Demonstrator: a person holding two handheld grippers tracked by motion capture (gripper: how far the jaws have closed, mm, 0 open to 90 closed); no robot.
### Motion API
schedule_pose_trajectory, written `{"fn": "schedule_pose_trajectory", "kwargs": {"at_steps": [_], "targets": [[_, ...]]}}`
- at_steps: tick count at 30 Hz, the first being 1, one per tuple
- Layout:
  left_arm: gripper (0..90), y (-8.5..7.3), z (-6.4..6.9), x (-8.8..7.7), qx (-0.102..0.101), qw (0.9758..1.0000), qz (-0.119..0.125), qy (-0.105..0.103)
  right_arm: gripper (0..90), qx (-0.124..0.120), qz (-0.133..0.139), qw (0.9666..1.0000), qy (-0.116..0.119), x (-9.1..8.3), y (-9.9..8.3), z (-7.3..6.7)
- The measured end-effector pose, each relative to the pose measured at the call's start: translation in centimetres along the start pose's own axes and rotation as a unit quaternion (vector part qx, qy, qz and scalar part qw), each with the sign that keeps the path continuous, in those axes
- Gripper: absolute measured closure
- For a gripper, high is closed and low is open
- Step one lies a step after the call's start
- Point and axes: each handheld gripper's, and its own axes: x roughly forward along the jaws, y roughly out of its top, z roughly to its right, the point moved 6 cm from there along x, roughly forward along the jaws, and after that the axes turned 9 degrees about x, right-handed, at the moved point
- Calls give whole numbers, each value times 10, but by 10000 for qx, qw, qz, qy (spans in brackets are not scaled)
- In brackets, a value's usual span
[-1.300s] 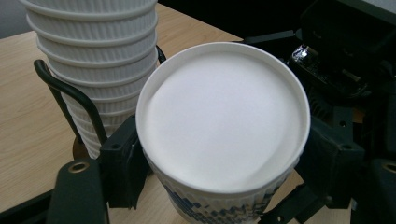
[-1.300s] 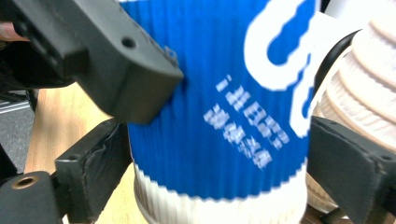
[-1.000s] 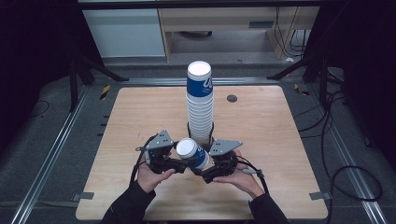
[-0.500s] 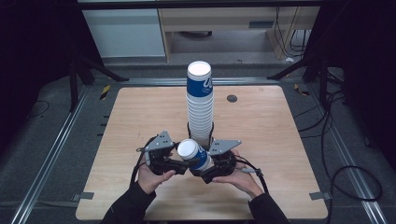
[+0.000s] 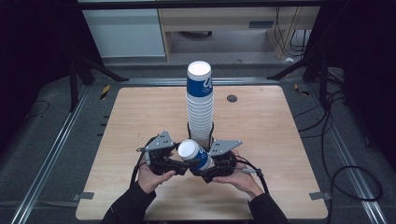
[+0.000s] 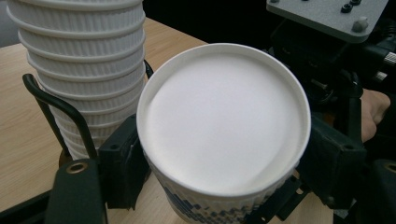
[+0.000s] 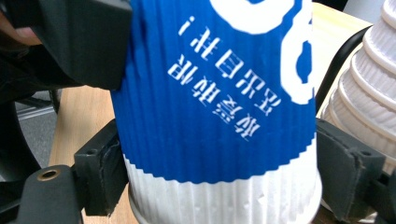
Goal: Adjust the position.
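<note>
A blue and white ribbed paper cup (image 5: 194, 154) lies on its side above the table, held between both grippers. Its white base (image 6: 224, 126) faces the left gripper's camera. My left gripper (image 5: 183, 164) has its pads against the base end; its jaws have just been opening a little, and the cup is still between them. My right gripper (image 7: 219, 177) has just been closing and now presses on the cup's white rim end (image 7: 215, 196). Just behind stands a tall stack of upturned cups (image 5: 200, 107) in a black wire holder (image 6: 56, 100).
The wooden table (image 5: 116, 140) has a small dark round disc (image 5: 232, 98) at the back right. Metal rails (image 5: 56, 140) run along both sides. Cables (image 5: 345, 172) lie on the floor to the right. The stack (image 7: 369, 93) is very close to both grippers.
The right gripper's jaws have closed in on the cup. Both hands and the cup stay in the same place in front of the stack.
</note>
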Motion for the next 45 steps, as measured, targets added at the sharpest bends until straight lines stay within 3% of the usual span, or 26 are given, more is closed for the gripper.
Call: {"fn": "schedule_pose_trajectory", "kwargs": {"at_steps": [10,16,19,27,31,40,45], "targets": [[175,3,-2,-6,50,10000,-85,4,174,-180,-166,9996,-109,-3,-2,2],[142,-4,-4,-10,71,9988,-478,-103,171,-439,-473,9975,-285,-6,-6,5],[142,-7,-5,-10,55,9984,-547,-109,171,-494,-543,9968,-316,-5,-8,6],[168,-12,-3,0,37,9962,-829,-245,167,-697,-740,9945,-247,3,-11,-1],[251,-13,-2,3,2,9960,-825,-329,165,-724,-819,9936,-294,4,-12,0],[261,-12,-1,0,17,9968,-737,-323,138,-687,-721,9947,-241,4,-11,-1],[262,-11,-4,-4,81,9974,-687,-220,103,-581,-595,9963,-217,3,-9,-1]]}}
